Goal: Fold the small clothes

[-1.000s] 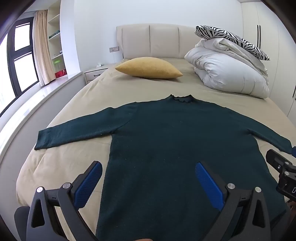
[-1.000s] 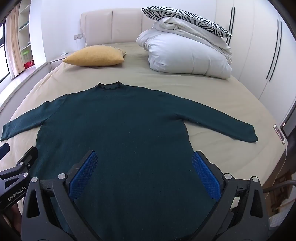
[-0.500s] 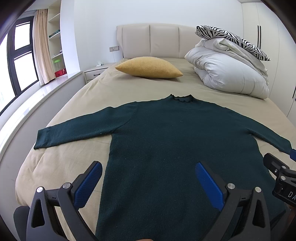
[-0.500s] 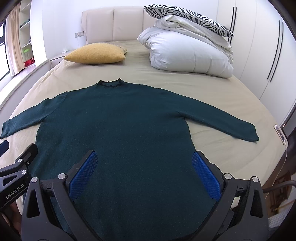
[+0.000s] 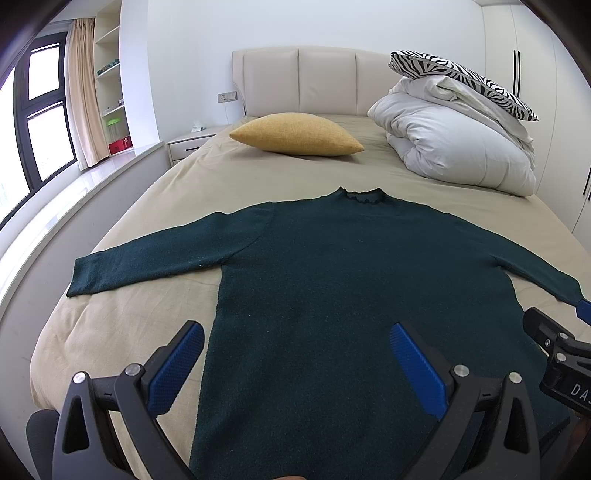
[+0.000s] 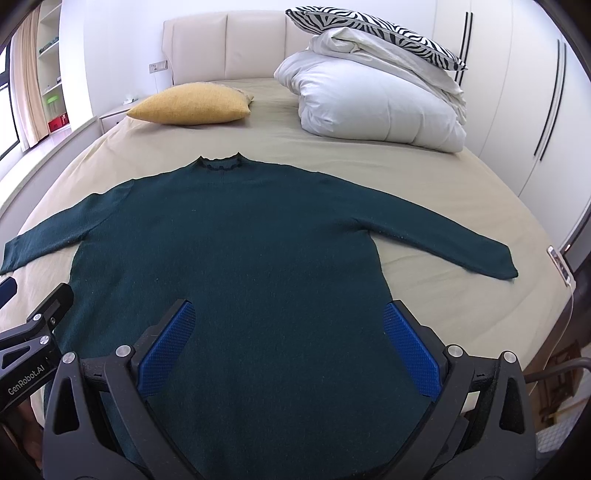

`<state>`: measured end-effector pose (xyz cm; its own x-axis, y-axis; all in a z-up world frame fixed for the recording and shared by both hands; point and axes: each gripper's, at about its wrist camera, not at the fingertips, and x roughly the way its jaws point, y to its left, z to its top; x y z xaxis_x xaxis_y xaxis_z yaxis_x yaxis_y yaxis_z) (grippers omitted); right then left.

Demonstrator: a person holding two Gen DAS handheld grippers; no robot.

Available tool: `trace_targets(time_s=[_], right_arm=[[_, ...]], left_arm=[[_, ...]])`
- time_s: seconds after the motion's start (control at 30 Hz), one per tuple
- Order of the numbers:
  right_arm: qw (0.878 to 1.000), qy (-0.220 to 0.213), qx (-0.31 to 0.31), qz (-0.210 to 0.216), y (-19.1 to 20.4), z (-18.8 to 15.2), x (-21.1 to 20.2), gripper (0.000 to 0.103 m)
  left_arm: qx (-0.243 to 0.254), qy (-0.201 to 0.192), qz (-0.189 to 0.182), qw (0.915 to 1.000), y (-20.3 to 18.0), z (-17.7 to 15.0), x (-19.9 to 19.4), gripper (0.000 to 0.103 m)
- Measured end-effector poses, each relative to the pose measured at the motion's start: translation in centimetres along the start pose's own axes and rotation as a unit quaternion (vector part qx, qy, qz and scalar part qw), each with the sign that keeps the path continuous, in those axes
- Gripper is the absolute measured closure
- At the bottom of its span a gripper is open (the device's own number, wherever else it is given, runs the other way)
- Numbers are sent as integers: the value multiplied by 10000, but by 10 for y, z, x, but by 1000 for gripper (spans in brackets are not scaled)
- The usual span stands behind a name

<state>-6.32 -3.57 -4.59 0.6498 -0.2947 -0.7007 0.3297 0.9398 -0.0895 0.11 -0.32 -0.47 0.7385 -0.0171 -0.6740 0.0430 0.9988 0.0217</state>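
A dark green long-sleeved sweater [image 5: 347,266] [image 6: 236,240] lies flat on the bed, collar toward the headboard and both sleeves spread out sideways. My left gripper [image 5: 295,339] hovers open above the lower left part of the sweater's body, holding nothing. My right gripper [image 6: 286,325] hangs open over the lower right part of the body, also with nothing between its blue pads. Each gripper shows at the edge of the other's view. The sweater's hem is hidden below the grippers.
The beige bed [image 5: 155,206] carries a yellow cushion [image 5: 295,134] near the headboard and a folded white duvet [image 5: 454,151] with a zebra-print pillow [image 6: 373,31] on top at the back right. A window sill runs along the left; wardrobes stand on the right.
Both grippers have drifted slightly back and up from the sweater; the view has shifted a little. Both stay open, and the sweater has not moved.
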Motion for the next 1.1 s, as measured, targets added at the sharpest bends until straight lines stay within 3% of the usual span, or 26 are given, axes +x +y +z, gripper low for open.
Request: trace_targets(time_s=[1.1], right_arm=[[10000,58,-29,-10,0,-3,2,0]], left_arm=[[-1,6,4,10000,-3,-1,1,0]])
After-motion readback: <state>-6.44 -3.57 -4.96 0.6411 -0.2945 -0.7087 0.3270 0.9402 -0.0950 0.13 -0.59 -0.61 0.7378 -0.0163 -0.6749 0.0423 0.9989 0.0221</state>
